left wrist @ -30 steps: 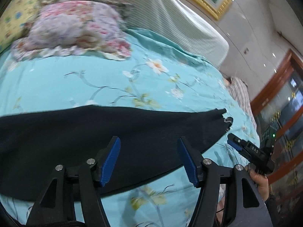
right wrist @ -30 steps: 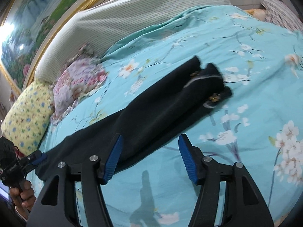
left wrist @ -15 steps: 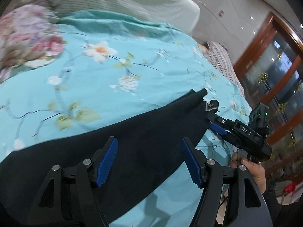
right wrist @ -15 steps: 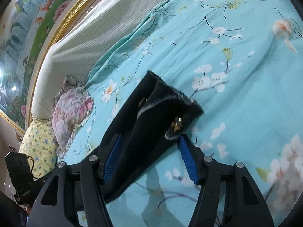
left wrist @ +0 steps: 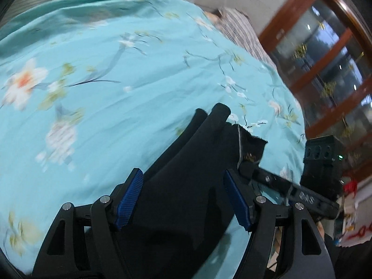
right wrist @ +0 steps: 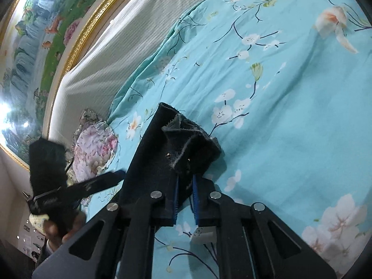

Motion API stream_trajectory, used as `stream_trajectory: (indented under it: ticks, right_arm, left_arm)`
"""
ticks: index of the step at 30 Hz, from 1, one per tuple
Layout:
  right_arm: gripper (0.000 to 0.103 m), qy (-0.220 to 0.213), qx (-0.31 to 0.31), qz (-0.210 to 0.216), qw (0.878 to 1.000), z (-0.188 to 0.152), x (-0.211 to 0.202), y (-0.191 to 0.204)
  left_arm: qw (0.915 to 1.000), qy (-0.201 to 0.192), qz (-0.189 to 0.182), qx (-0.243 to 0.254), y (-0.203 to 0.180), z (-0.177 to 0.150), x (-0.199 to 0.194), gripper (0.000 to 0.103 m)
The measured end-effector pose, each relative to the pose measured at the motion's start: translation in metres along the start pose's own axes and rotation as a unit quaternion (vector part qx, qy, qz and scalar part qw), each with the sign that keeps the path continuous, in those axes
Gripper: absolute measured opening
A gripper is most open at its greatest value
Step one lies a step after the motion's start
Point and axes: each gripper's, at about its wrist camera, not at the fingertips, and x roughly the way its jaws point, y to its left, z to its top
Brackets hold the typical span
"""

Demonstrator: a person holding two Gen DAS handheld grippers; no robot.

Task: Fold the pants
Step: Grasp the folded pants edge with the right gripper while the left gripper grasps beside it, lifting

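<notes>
The right gripper (right wrist: 185,194), jaws just closed, pinched the black pants (right wrist: 158,153) on the blue bedspread (right wrist: 290,107), while the left gripper (left wrist: 183,197) stood open, jaws just widening, over them.

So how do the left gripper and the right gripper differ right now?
The right gripper has just closed and is shut on the black pants near their end; the left gripper stands open, its jaws having just widened, with pants cloth between the fingers but not pinched. The right one has bunched the cloth it grips; under the left one the cloth lies flatter. Both point down at the same pants on the teal floral bedspread.
</notes>
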Motion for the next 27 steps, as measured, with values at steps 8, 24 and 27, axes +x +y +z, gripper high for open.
stream_trajectory:
  ticks: [8, 24, 27]
  right_arm:
    - [0.011, 0.001, -0.001, 0.005, 1.000, -0.001, 0.002, -0.001]
    - [0.011, -0.009, -0.022, 0.048, 0.999, 0.000, -0.013, 0.027]
    - [0.011, -0.007, -0.033, 0.071, 0.997, 0.000, -0.017, 0.041]
  left_arm:
    - [0.9983, 0.048, -0.032, 0.007, -0.001, 0.039, 0.055, 0.067]
    - [0.9950, -0.042, -0.087, 0.026, -0.020, 0.035, -0.022, 0.011]
    - [0.9939, -0.062, -0.087, 0.028, -0.021, 0.026, -0.044, 0.011]
